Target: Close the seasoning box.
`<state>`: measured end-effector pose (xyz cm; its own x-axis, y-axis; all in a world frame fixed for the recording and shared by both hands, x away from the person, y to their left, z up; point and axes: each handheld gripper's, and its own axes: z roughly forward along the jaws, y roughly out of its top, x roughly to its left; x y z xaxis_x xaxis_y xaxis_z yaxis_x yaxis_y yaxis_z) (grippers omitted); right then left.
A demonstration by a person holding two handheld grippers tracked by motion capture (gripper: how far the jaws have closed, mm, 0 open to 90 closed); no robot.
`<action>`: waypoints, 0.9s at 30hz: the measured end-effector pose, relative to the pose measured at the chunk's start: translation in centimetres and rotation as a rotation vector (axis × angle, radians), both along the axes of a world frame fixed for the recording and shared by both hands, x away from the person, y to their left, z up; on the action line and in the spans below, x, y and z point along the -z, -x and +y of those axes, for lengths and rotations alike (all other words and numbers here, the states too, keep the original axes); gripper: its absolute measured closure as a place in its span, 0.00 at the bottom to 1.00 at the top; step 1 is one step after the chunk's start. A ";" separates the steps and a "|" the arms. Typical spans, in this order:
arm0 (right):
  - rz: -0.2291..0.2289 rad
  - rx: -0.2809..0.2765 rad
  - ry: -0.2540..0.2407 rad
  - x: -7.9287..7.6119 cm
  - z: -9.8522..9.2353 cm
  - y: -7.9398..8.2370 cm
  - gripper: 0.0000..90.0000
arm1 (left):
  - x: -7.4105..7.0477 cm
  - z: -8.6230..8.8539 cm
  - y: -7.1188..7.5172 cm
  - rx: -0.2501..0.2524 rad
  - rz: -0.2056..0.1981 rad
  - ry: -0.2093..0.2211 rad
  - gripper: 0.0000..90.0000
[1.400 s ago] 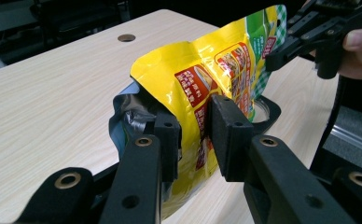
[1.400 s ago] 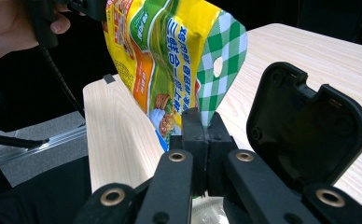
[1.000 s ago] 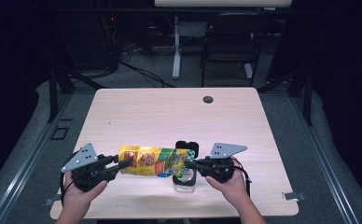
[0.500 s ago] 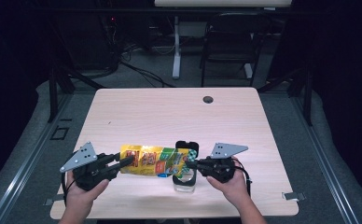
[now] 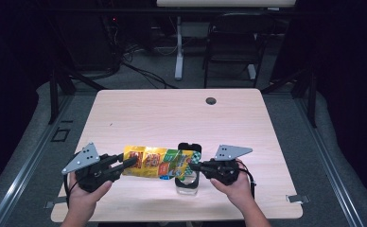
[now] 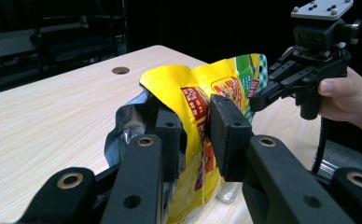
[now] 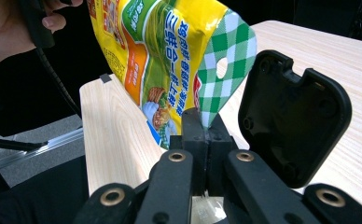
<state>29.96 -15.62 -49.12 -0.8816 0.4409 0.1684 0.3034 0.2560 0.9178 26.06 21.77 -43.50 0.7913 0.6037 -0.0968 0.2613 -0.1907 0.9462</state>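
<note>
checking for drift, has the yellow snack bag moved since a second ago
No. The yellow snack bag sits at the same spot over the clear container, equally far from the table's grommet hole.

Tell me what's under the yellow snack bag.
Under the yellow snack bag, held up by the left gripper and the right gripper, stands a clear container with its black lid flipped open. Its contents are covered.

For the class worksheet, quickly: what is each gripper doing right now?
Left gripper: closed on the open end of the yellow printed foil snack bag.
Right gripper: shut tight on the bag's green-checked corner.
</note>
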 end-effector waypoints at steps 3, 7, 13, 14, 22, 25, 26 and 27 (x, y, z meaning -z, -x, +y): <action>0.000 0.001 0.000 0.0 0.0 0.0 1.00 | -0.1 -0.1 0.0 0.011 -0.001 -0.002 0.83; 0.000 0.007 0.006 0.1 -0.2 -0.1 1.00 | -0.2 -0.3 -0.1 0.016 -0.006 0.004 0.83; 0.001 0.013 0.007 0.1 -0.2 -0.1 1.00 | -0.4 -0.5 -0.1 0.022 -0.007 0.004 0.84; 0.004 0.013 0.005 0.1 -0.2 -0.1 1.00 | -0.5 -0.5 -0.1 0.024 -0.007 0.002 0.84; 0.016 0.023 -0.021 0.1 -0.6 -0.2 1.00 | -0.8 -0.9 -0.2 0.037 -0.013 -0.003 0.85; 0.013 0.032 -0.013 0.2 -0.7 -0.2 1.00 | -0.9 -1.2 -0.3 0.043 -0.014 -0.002 0.85; 0.013 0.037 -0.008 0.2 -0.7 -0.2 1.00 | -1.0 -1.3 -0.3 0.046 -0.013 -0.008 0.85; 0.013 0.039 -0.005 0.2 -0.7 -0.3 1.00 | -1.0 -1.5 -0.2 0.027 -0.021 -0.011 0.85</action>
<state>30.22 -16.32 -49.36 -0.8613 0.4745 0.1817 0.3249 0.2395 0.9149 26.31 20.29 -42.49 0.8091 0.5830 -0.0738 0.2360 -0.2074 0.9494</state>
